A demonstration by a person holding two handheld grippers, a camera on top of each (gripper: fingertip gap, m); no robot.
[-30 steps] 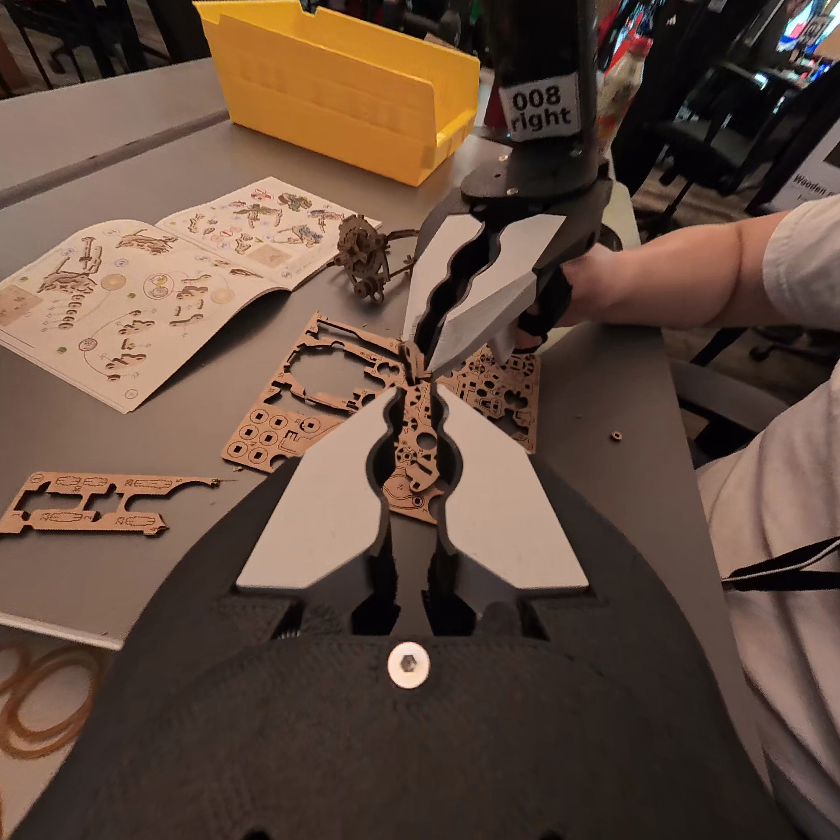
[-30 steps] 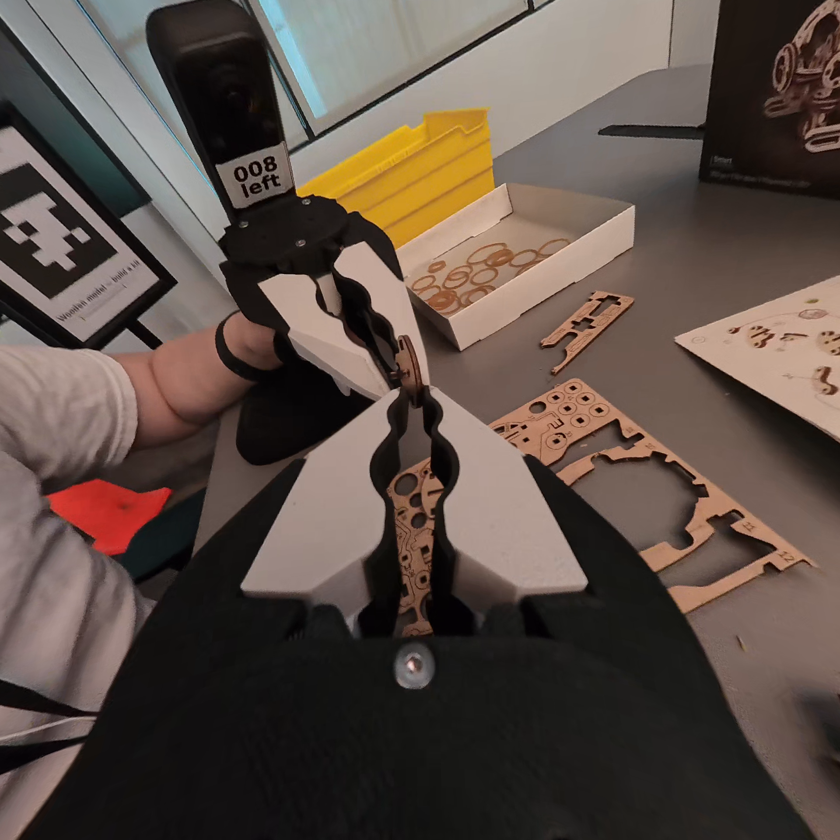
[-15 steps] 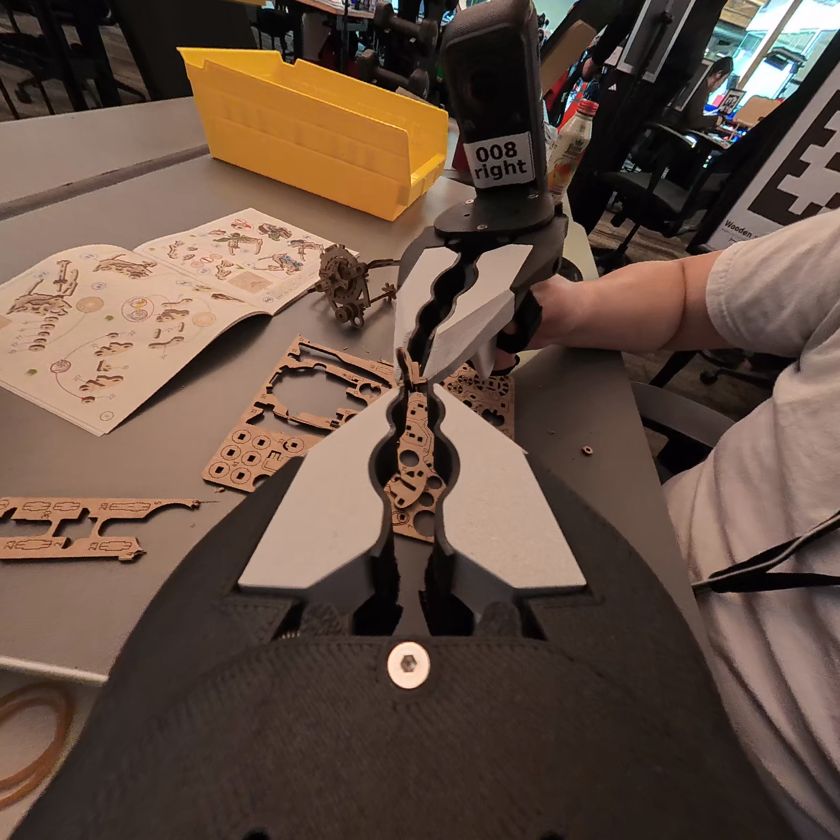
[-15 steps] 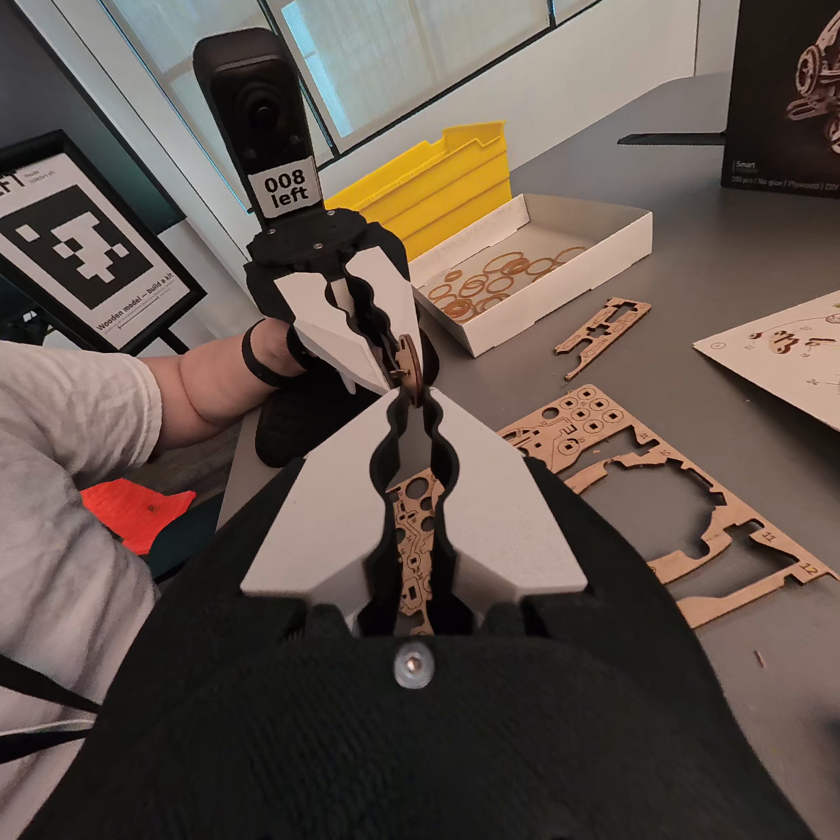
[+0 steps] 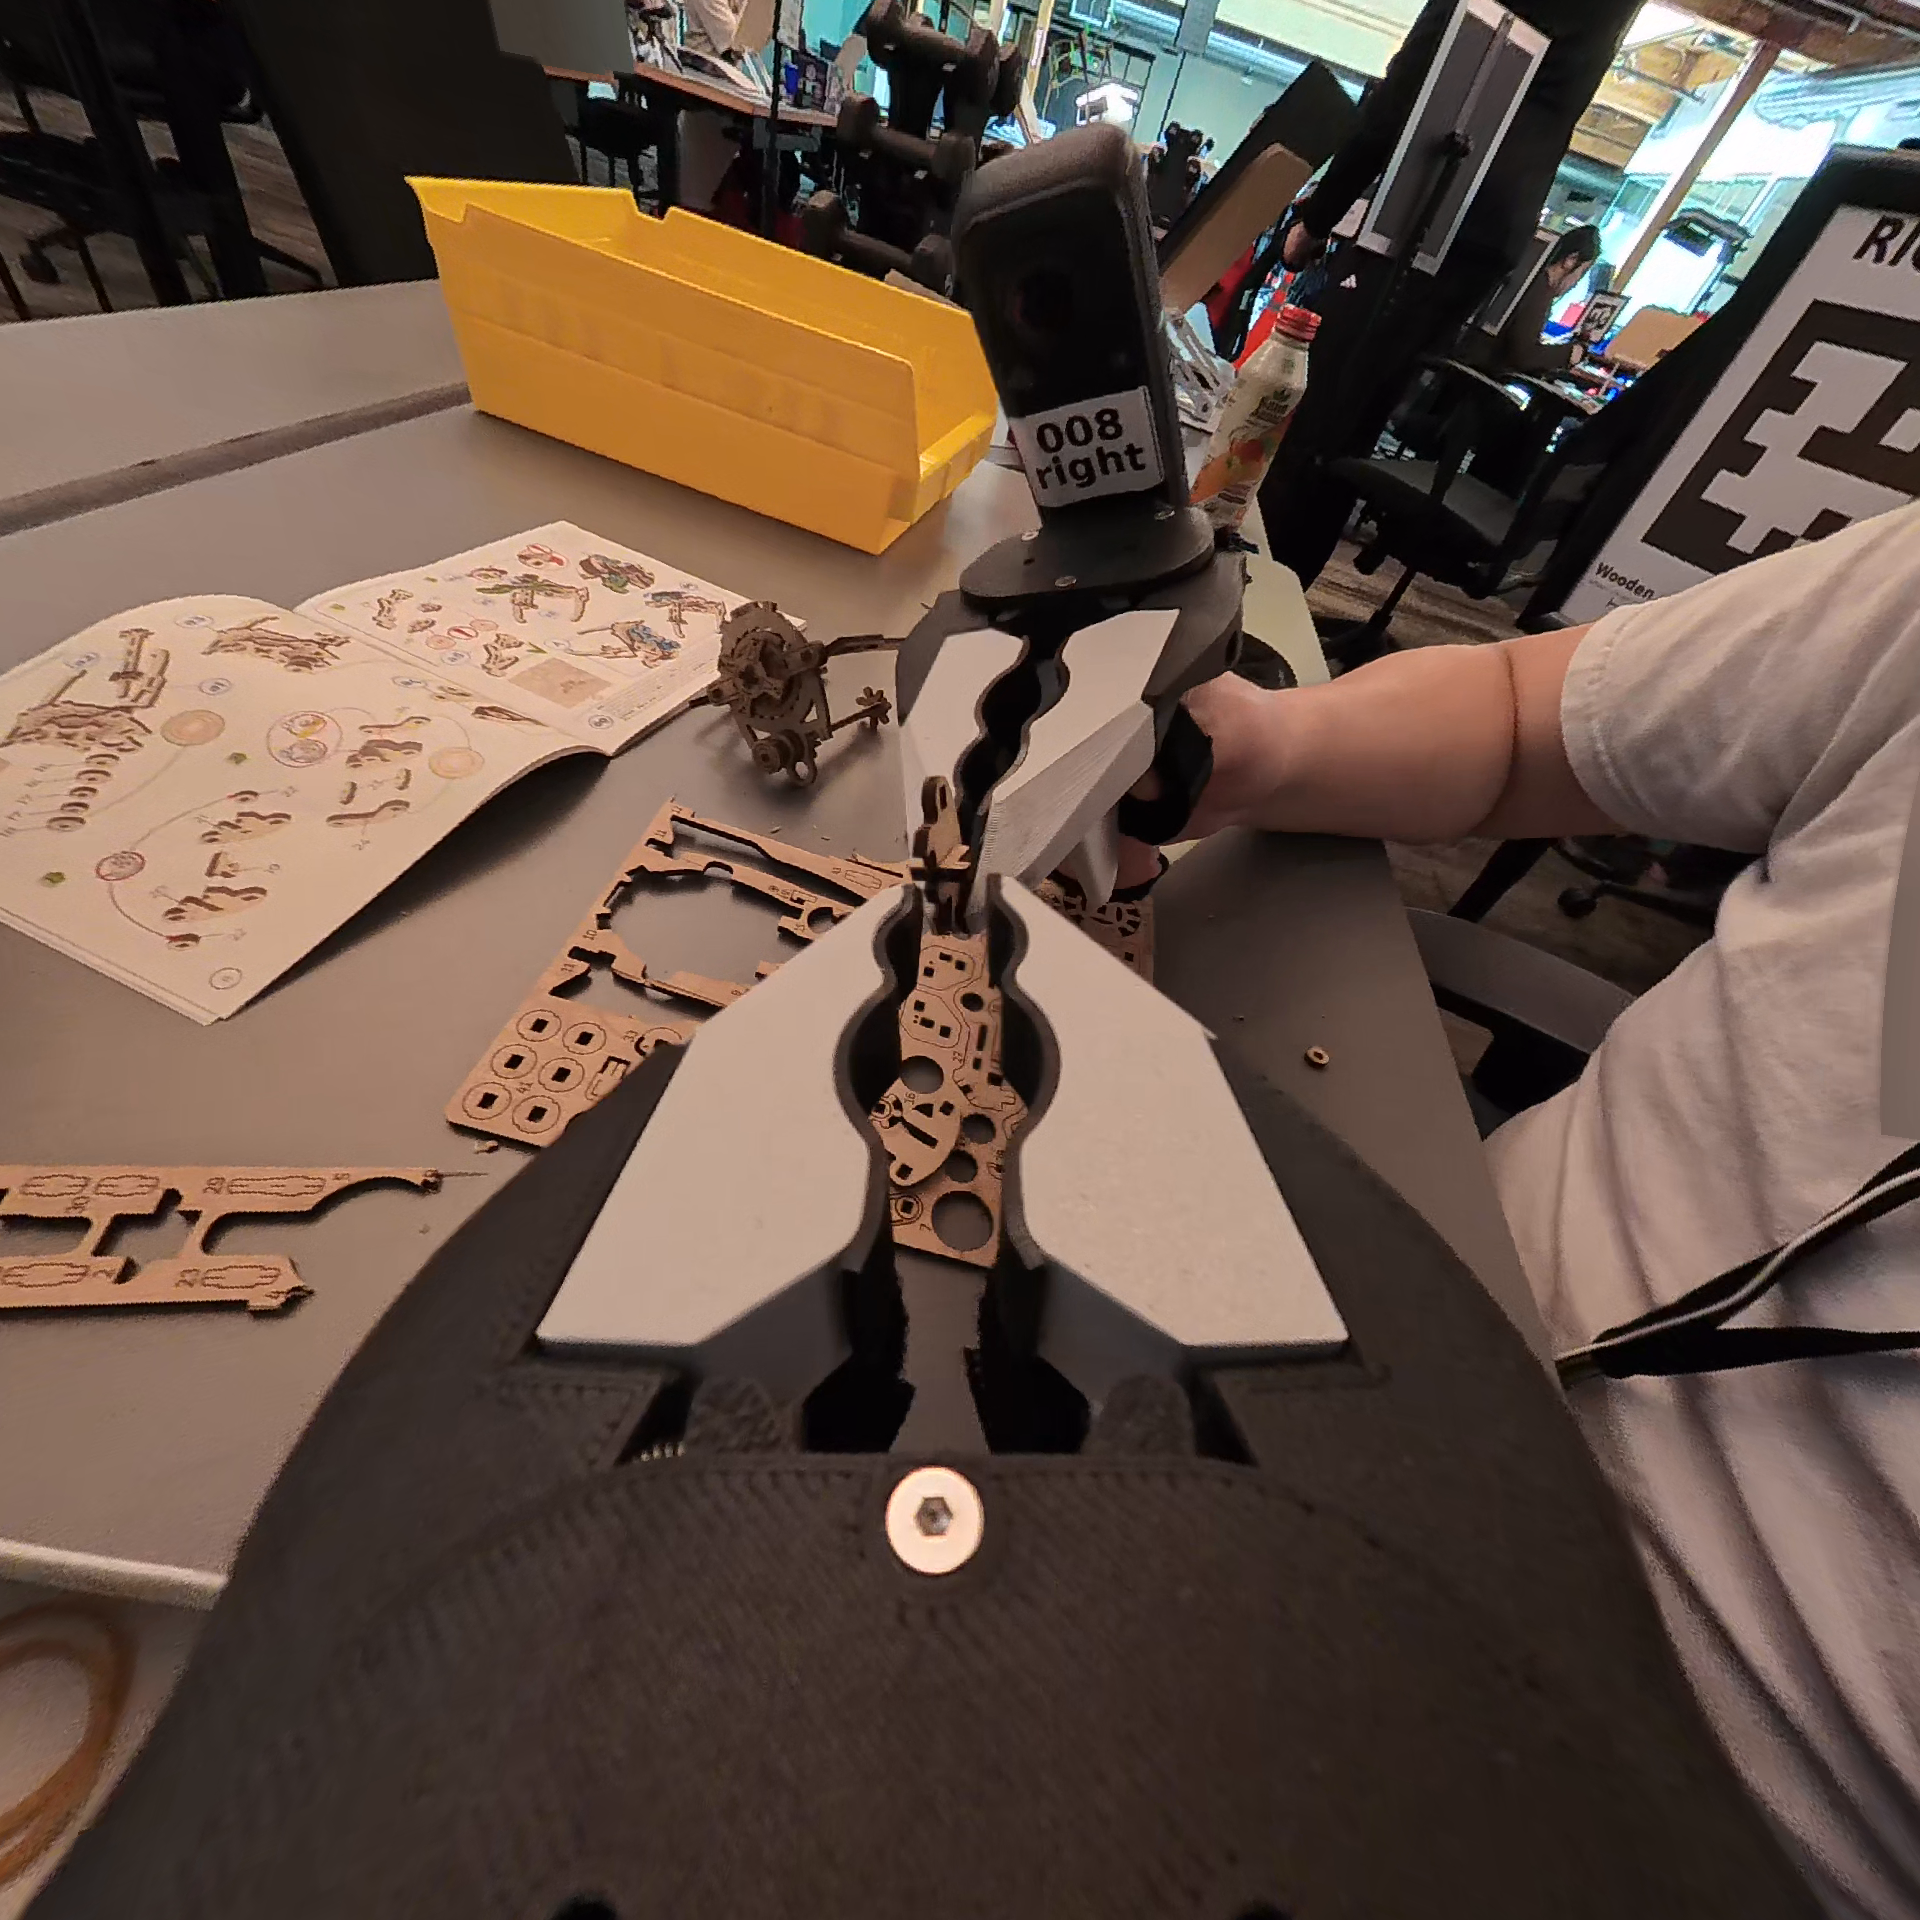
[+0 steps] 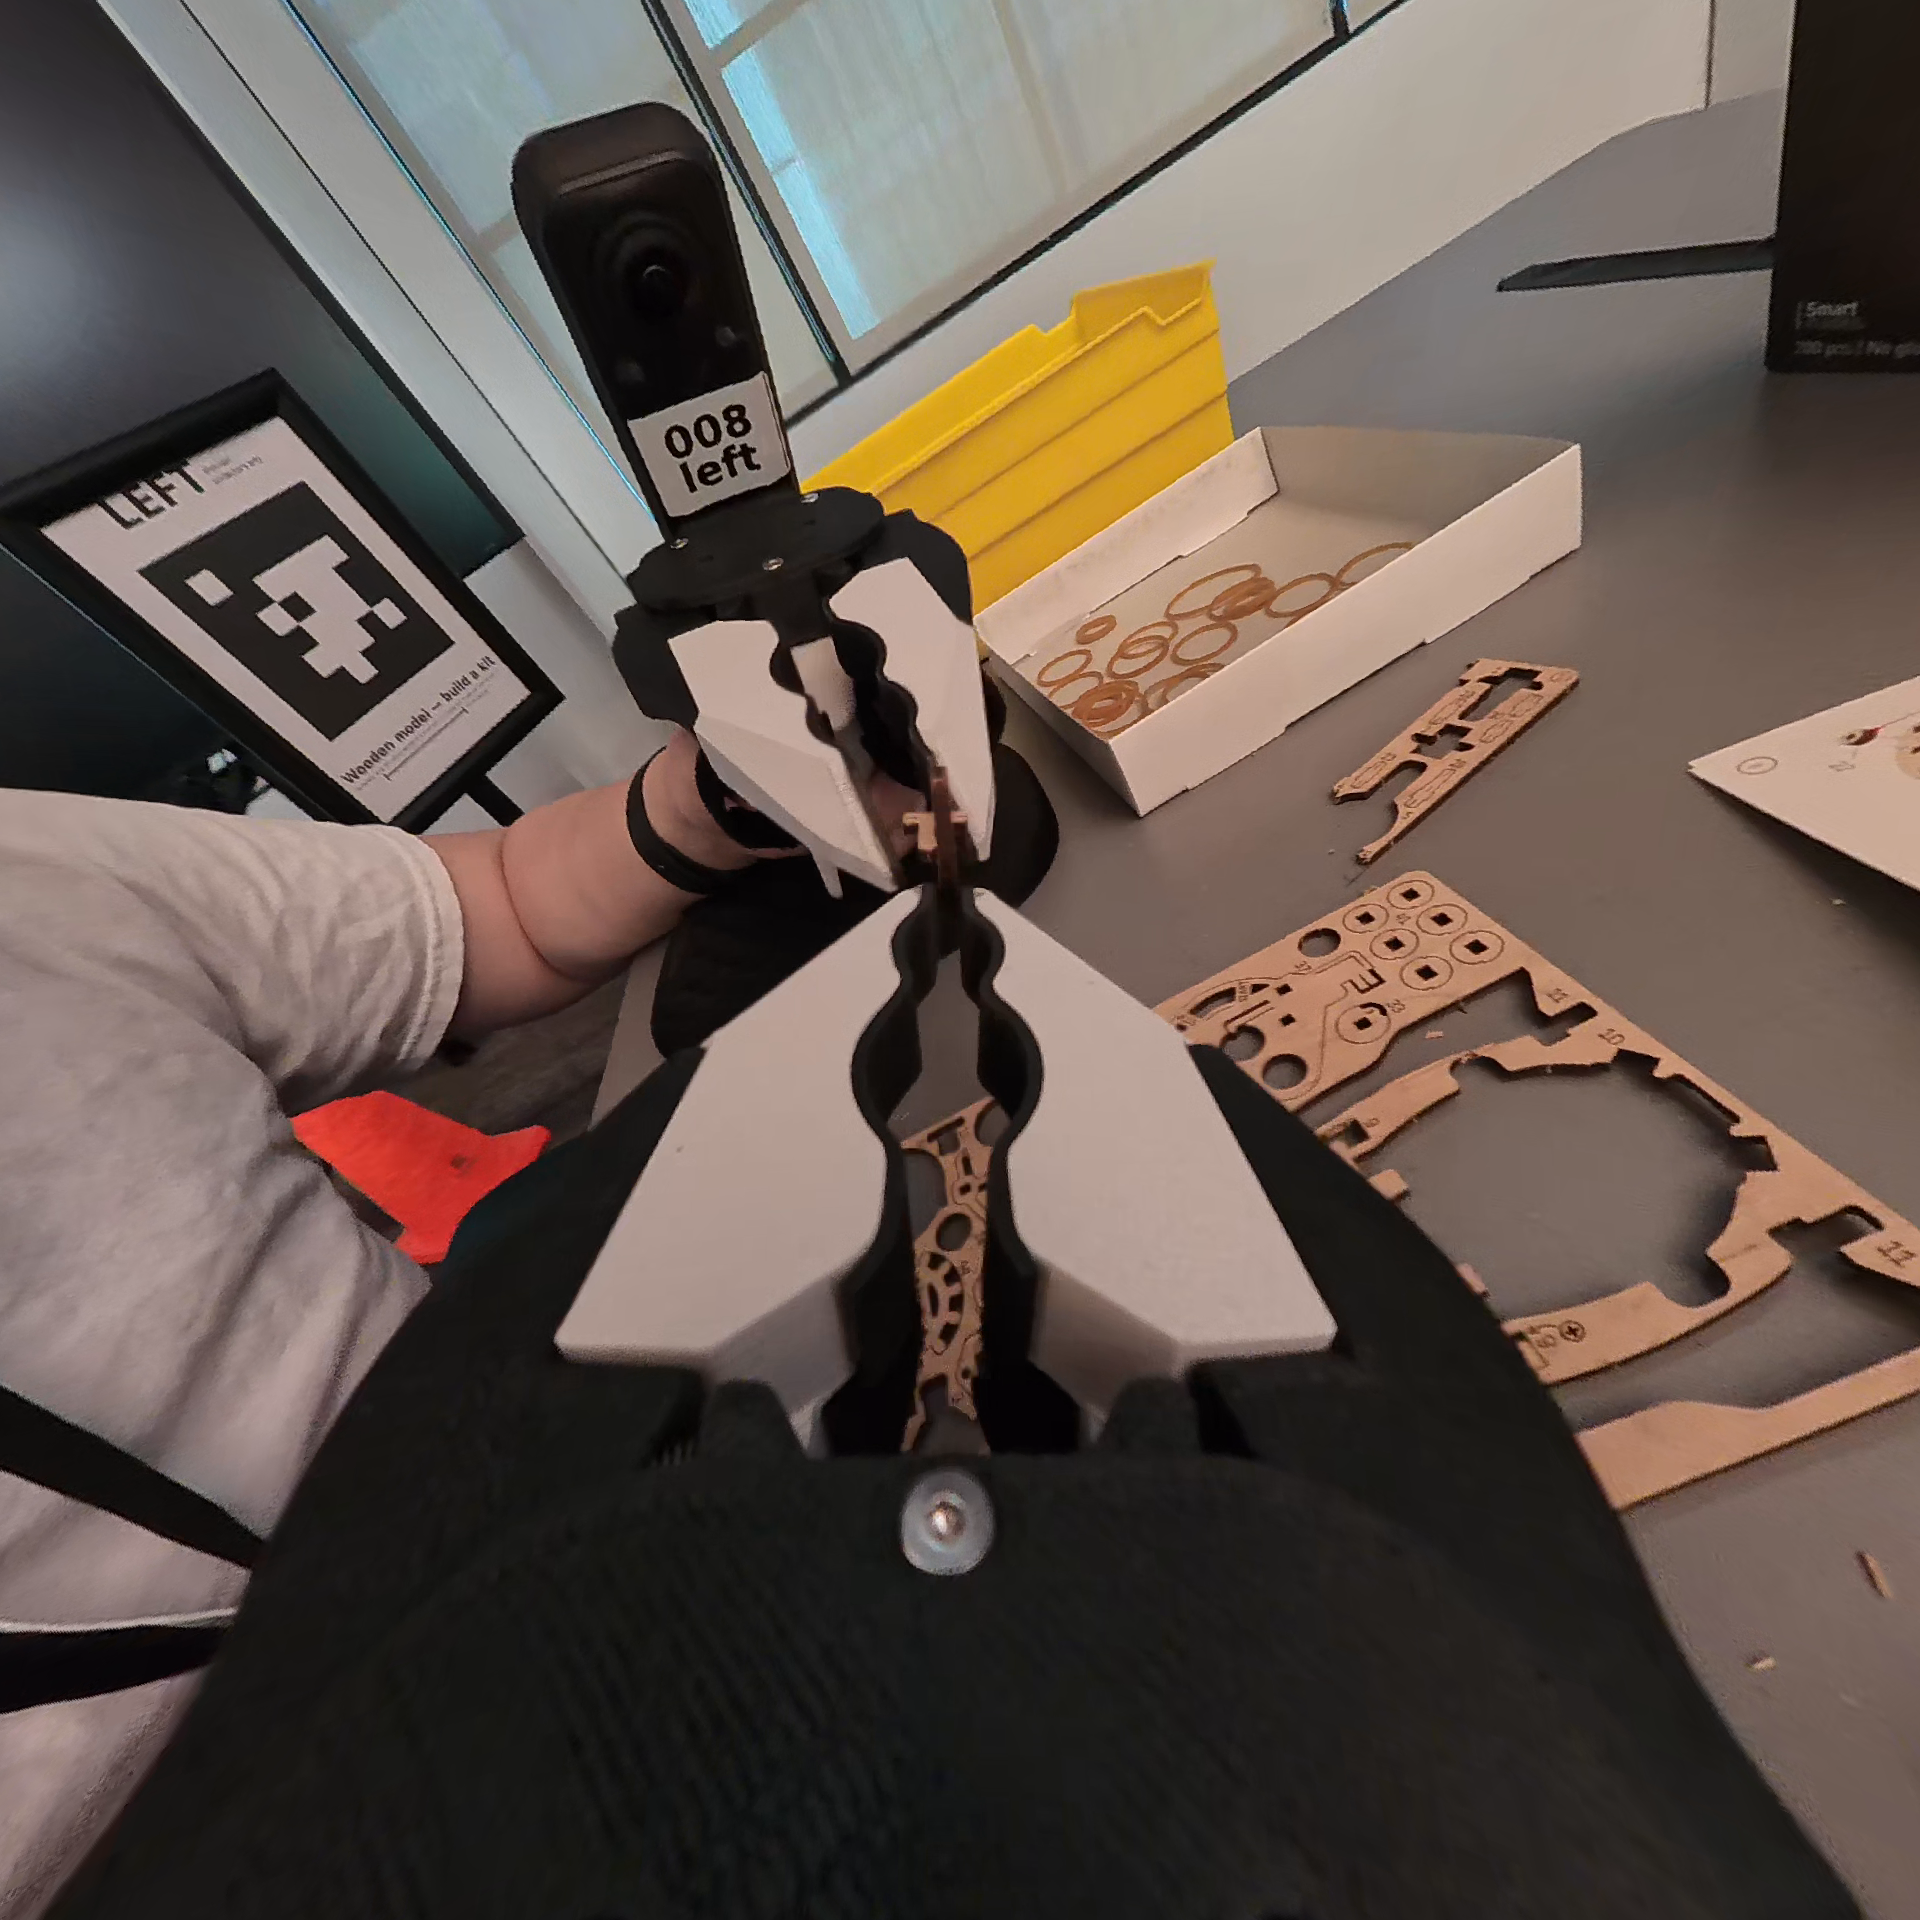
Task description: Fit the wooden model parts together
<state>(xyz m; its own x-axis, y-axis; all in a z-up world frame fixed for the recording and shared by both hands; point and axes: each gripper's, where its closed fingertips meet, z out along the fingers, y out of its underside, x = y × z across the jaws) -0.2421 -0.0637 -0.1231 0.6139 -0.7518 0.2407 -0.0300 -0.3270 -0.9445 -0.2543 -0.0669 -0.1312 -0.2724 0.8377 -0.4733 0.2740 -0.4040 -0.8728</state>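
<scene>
Each camera sits close behind its own gripper and looks forward along the two fingers, tilted down over the grey table [image 5: 312, 1060]. The left wrist view faces the right gripper [image 5: 971, 831] just beyond its fingertips; the right wrist view faces the left gripper [image 6: 920, 862] likewise. Both share the cut-out wooden sheet [image 5: 665, 935] [image 6: 1538, 1132] lying below the fingers.

The left gripper [image 5: 948, 902] and right gripper [image 5: 961, 831] meet tip to tip above the bench [image 5: 343, 1049] — each pinching a small wooden piece [image 5: 938, 831]. Punched wooden sheets [image 5: 665, 956] lie below; a yellow bin [image 5: 717, 364] stands toward the far edge.
</scene>
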